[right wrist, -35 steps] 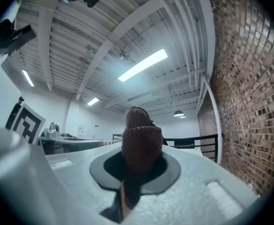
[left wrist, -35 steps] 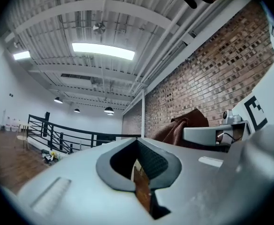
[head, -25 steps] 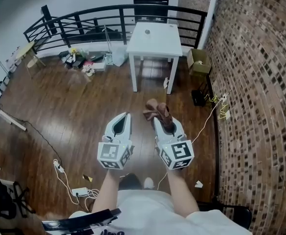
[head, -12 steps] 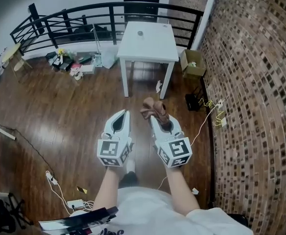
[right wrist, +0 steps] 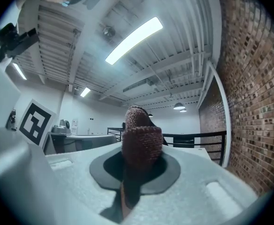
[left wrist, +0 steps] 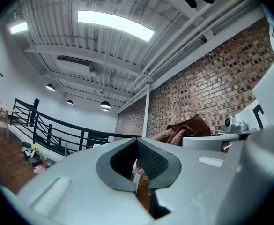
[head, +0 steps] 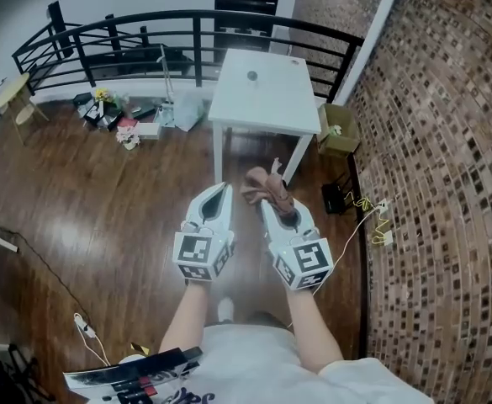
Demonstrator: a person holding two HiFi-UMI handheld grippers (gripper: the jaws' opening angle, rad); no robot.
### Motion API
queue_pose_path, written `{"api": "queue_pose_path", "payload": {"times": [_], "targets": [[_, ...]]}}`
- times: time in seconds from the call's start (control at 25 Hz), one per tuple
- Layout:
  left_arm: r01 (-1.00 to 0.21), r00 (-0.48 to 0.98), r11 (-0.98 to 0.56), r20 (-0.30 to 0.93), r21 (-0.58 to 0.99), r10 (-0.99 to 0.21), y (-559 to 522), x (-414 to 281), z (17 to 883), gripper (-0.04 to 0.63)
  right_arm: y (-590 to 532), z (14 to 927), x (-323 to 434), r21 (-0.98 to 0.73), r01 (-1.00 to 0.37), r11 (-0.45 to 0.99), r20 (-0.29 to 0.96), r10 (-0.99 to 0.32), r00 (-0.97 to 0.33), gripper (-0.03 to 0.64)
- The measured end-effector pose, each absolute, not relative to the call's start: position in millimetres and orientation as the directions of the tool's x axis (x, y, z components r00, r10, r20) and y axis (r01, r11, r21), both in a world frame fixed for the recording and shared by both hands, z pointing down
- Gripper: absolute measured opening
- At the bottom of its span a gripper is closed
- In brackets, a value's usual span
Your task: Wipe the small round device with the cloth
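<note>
Left gripper (head: 219, 190) was closed, empty. Right gripper (head: 275, 205) clamped brown cloth (head: 262, 183). Round device (head: 251, 76) sat on white table (head: 271, 112) ahead.

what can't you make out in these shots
- Small round device: head view, too small to identify on the white table.
- Right gripper: jaw tips covered by the brown cloth, head view.
- Clutter by the railing: head view, too small to name.
- Cardboard box contents: too small.
</note>
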State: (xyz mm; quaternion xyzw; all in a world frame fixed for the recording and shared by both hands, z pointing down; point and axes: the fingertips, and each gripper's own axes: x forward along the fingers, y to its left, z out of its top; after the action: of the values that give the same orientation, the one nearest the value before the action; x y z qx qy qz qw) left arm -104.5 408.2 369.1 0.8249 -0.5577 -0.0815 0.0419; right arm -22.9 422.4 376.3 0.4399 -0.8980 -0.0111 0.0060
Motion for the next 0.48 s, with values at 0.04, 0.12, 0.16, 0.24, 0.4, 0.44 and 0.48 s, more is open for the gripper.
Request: {"api": "queue_pose_path", "payload": {"times": [0.04,0.12,0.16,0.24,0.4,0.44,0.48], "targets": [[-0.910,0.373,-0.383,-0.088,0.161,-0.924,399,-105,370,0.015,414,378,-25,0.024,-0.792,0.610,0.004,-0.792,-0.610,0.029],[-0.904,0.386,-0.394,-0.080,0.167,-0.919,381,-106,374,0.015,398,382,-27,0.017,-0.796,0.605,0.020,-0.796,-0.605,0.029],[-0.902,0.389,-0.396,-0.073,0.171,-0.918,373,-107,377,0.015,391,385,-28,0.016,-0.797,0.603,0.028,-0.797,-0.603,0.029],[-0.902,0.389,-0.393,-0.062,0.181,-0.919,356,-110,382,0.015,374,389,-27,0.017,-0.800,0.600,0.034,-0.800,-0.599,0.029],[-0.906,0.382,-0.385,-0.056,0.176,-0.923,311,-108,389,0.015,324,391,-18,0.007,-0.805,0.593,0.025,-0.805,-0.592,0.029],[-0.907,0.380,-0.384,-0.053,0.175,-0.923,299,-107,392,0.015,310,394,-16,0.002,-0.806,0.592,0.024,-0.806,-0.591,0.029],[-0.909,0.377,-0.379,-0.049,0.174,-0.925,285,-107,394,0.015,295,396,-15,-0.003,-0.805,0.593,0.024,-0.805,-0.593,0.029]]}}
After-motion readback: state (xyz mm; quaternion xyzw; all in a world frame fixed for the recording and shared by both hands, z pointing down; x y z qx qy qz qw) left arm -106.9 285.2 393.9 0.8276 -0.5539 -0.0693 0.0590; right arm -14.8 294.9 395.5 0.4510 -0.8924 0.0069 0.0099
